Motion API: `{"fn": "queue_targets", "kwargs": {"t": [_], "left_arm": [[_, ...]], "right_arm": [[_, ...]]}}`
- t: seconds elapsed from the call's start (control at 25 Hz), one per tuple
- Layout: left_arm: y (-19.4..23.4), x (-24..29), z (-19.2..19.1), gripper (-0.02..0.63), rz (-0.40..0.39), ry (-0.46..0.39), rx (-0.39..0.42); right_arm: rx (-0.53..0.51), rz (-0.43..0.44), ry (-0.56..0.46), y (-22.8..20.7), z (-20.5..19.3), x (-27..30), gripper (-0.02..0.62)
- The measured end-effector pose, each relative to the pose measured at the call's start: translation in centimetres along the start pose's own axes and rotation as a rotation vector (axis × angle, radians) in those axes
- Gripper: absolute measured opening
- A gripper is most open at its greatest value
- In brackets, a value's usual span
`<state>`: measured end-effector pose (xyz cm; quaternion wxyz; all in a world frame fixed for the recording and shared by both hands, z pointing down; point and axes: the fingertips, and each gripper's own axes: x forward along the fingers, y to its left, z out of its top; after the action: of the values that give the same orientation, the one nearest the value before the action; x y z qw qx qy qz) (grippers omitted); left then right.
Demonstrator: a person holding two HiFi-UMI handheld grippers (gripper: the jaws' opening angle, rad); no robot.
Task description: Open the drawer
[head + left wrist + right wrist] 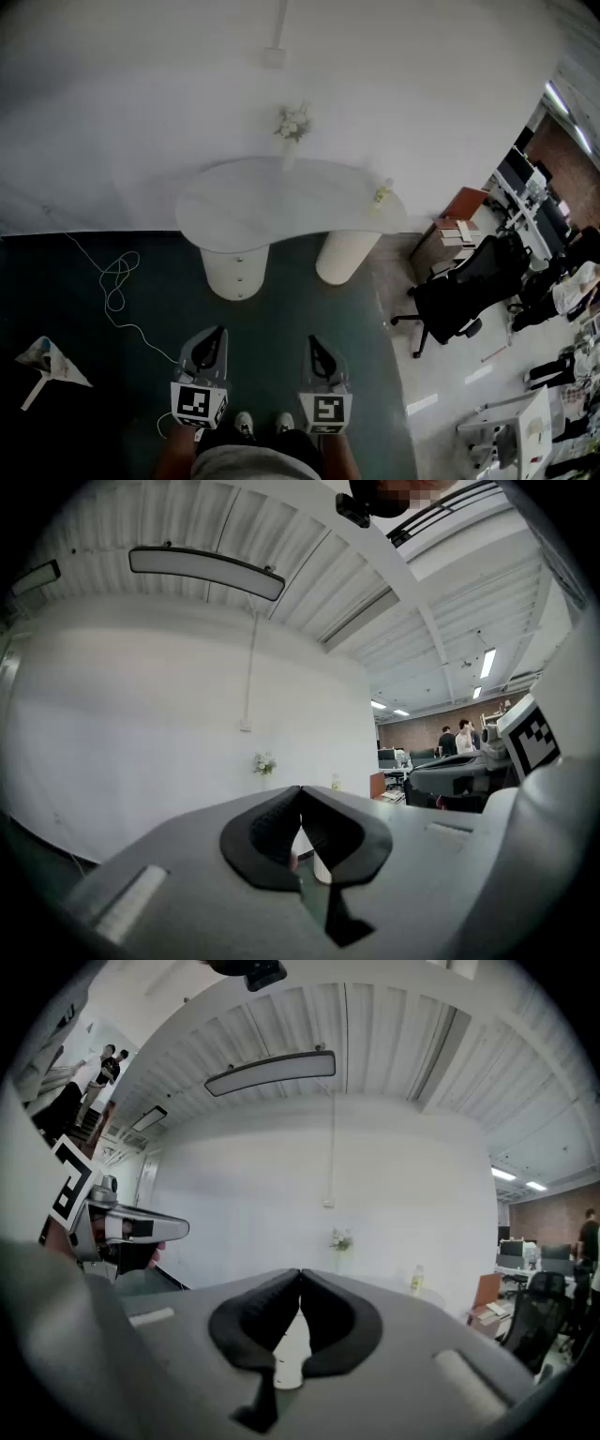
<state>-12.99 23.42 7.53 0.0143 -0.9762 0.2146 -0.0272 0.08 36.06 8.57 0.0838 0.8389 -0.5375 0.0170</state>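
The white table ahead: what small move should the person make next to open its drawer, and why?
Probably a step forward, toward the pedestal whose front seems to carry small knobs. The left tool and right tool are both shut and empty, and a stretch of dark floor separates them from the table, so nothing is in reach.

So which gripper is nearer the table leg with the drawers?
Left. The left gripper sits short of the drawer leg, nearly in line with it; the right gripper is off to its right, before the plain leg.
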Motion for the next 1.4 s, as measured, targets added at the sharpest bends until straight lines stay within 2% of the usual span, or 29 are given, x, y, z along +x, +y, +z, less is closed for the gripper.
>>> {"fn": "queue_targets", "kwargs": {"t": [0.4, 0.76, 0.92, 1.08, 1.28, 1.4], "left_arm": [[0.3, 1.1, -0.2, 0.011, -0.025, -0.001, -0.004], [0.6, 5.0, -0.5, 0.011, -0.011, 0.000, -0.009], [0.7, 8.1, -1.3, 0.011, 0.020, 0.025, 0.011], [1.6, 11.7, -1.4, 0.011, 0.085, 0.038, 0.005], [2.5, 15.6, -2.3, 0.011, 0.182, 0.096, -0.028], [3.3, 17.5, -3.4, 0.011, 0.241, 0.101, -0.033]], "right_arm": [[0.001, -0.038, -0.008, -0.4, 0.3, 0.2, 0.005], [0.001, -0.013, -0.002, -2.2, 0.0, 4.1, 0.005], [0.015, 0.029, -0.005, -3.9, -0.7, 7.6, 0.005], [0.023, 0.091, -0.004, -5.8, -1.0, 12.2, 0.005], [0.025, 0.205, 0.020, -7.4, -2.1, 17.8, 0.005], [0.025, 0.276, 0.028, -7.7, -3.0, 21.0, 0.005]]}}
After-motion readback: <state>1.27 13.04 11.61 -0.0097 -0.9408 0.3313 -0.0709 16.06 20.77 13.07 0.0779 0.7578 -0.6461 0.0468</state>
